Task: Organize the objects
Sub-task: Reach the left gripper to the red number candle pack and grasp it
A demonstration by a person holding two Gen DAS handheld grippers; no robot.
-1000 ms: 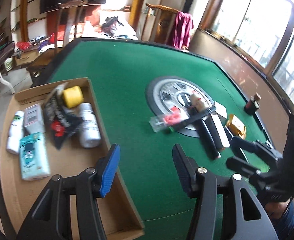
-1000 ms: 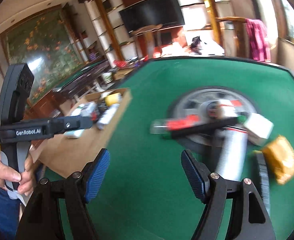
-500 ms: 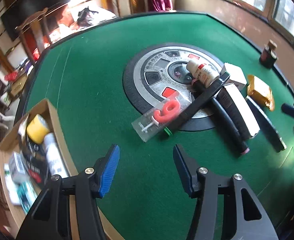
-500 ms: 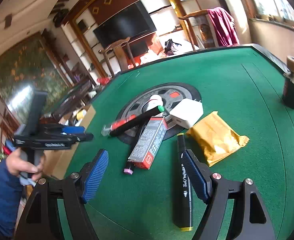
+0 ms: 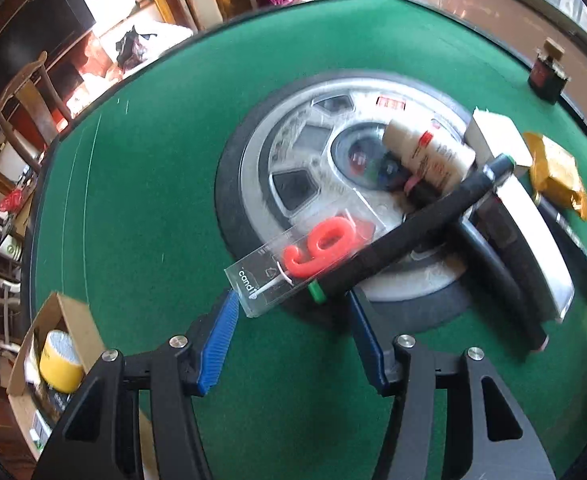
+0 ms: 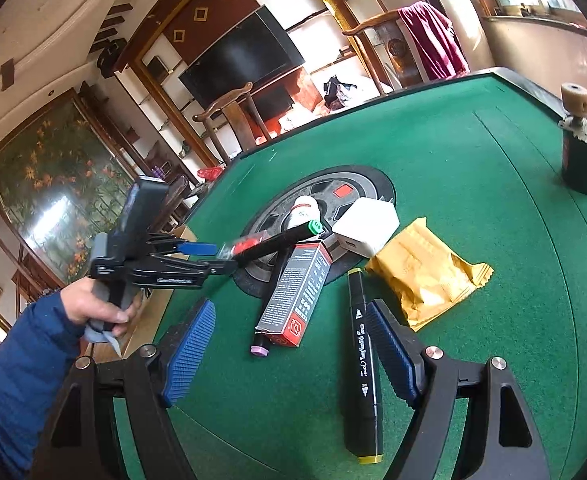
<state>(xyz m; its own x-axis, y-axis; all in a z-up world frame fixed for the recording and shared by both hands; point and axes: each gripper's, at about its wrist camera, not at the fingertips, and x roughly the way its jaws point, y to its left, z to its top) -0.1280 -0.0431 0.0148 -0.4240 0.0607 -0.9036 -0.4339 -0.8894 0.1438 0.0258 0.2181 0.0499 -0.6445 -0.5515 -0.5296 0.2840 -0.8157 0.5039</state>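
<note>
A green felt table (image 5: 145, 184) with a round grey hub (image 5: 293, 168) at its centre fills a wood-panelled room, a dark television (image 6: 241, 64) on the far wall. The left gripper (image 5: 291, 332) hangs with jaws partly apart and empty, a clear candle box (image 5: 293, 264) holding a red number nine just ahead of its tips. The right gripper (image 6: 289, 354) stands wide, a black marker (image 6: 360, 364) lying between its fingers, apparently untouched. A cardboard box (image 5: 63, 322) is cut off at the left wrist view's edge.
</note>
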